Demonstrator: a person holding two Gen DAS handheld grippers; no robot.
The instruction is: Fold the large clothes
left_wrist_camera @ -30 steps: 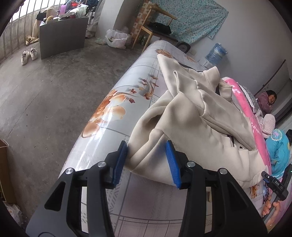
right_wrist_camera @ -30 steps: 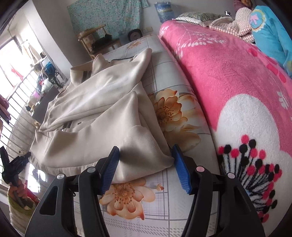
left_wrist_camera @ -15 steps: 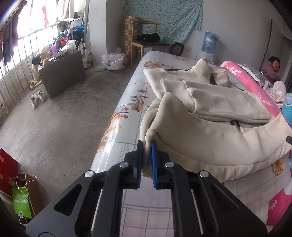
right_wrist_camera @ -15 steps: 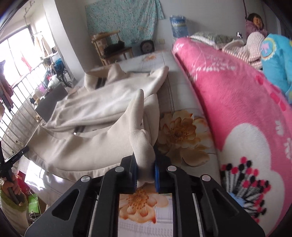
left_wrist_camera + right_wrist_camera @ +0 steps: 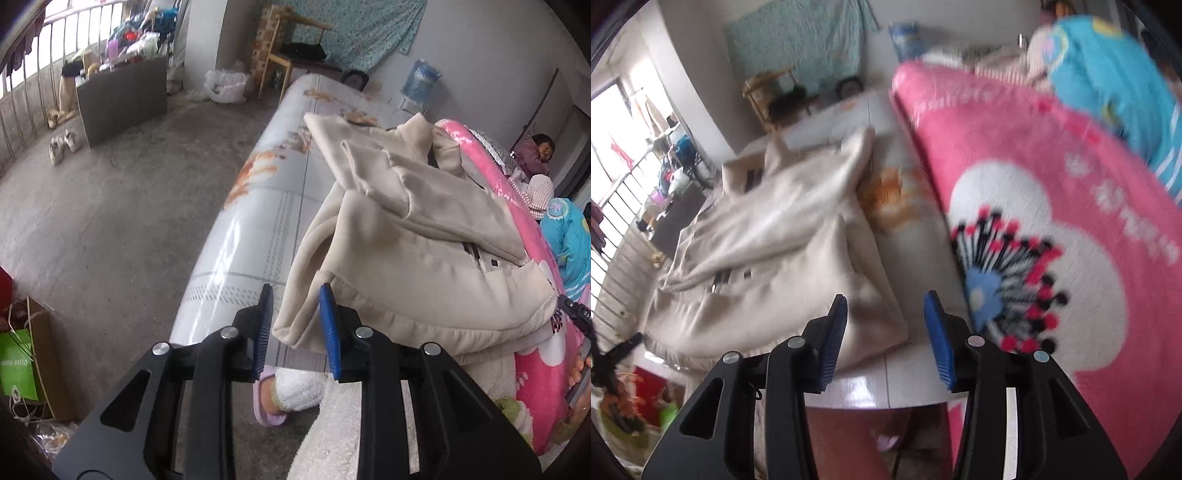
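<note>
Jacket (image 5: pixel 413 266), cream and partly folded, is shown lying on the flower-printed bed (image 5: pixel 258 206), between the bed's floor-side edge and a pink blanket (image 5: pixel 1052 221); its near hem has been doubled over and rests close to the foot of the bed. Left claw (image 5: pixel 295 328) is seen with its jaws opening: a hem corner hangs between the blue pads, but it is not visibly pressed. Right claw (image 5: pixel 886 332) is likewise opening, with the opposite hem corner lying against its left pad and bare sheet showing toward the other; nothing is pinched there.

The step in hand is judged to be the release of a fold. It is done well when both corners are let go together and level, so that the folded edge stays straight. The claws should be drawn back along the hem line without snagging the fabric, which looks thick and soft and is likely to spring open slightly. A light smoothing pass may be needed before the next fold.
</note>
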